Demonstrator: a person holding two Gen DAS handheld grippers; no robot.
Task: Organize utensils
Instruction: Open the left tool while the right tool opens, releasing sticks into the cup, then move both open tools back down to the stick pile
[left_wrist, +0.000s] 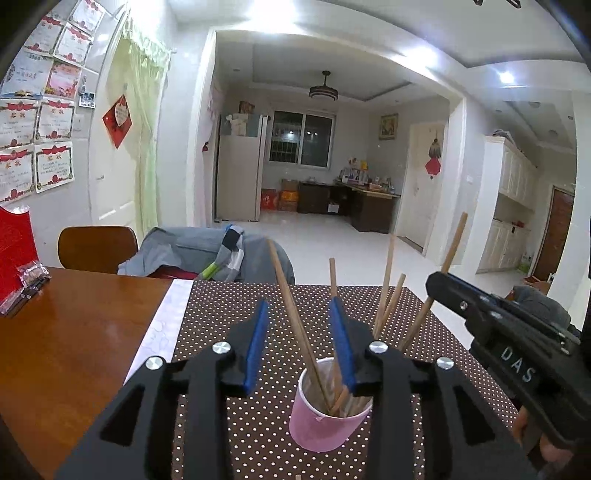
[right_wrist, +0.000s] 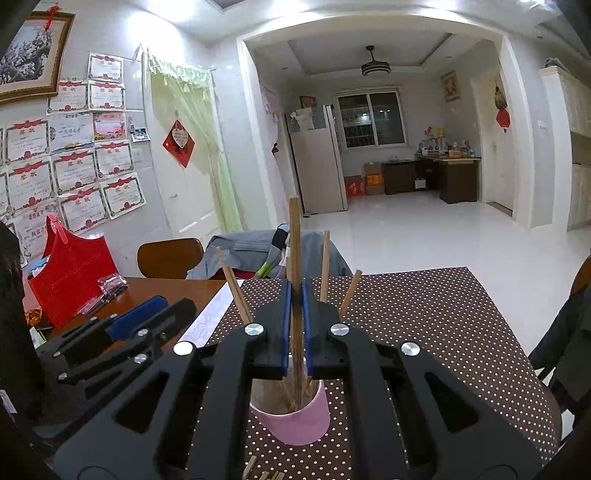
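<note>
The pink cup (left_wrist: 325, 413) stands on the dotted cloth (left_wrist: 436, 354) covering the surface, gathering chopsticks upright. The left gripper (left_wrist: 301, 345) has let go, its jaws spread around one leaning chopstick (left_wrist: 295, 317) without pressing it. The right gripper (right_wrist: 296, 321) clamps another chopstick (right_wrist: 294, 236) over the cup, probably to lower it in. Sticks already inside crowd the opening; loose ones (right_wrist: 258, 470) wait nearby.
</note>
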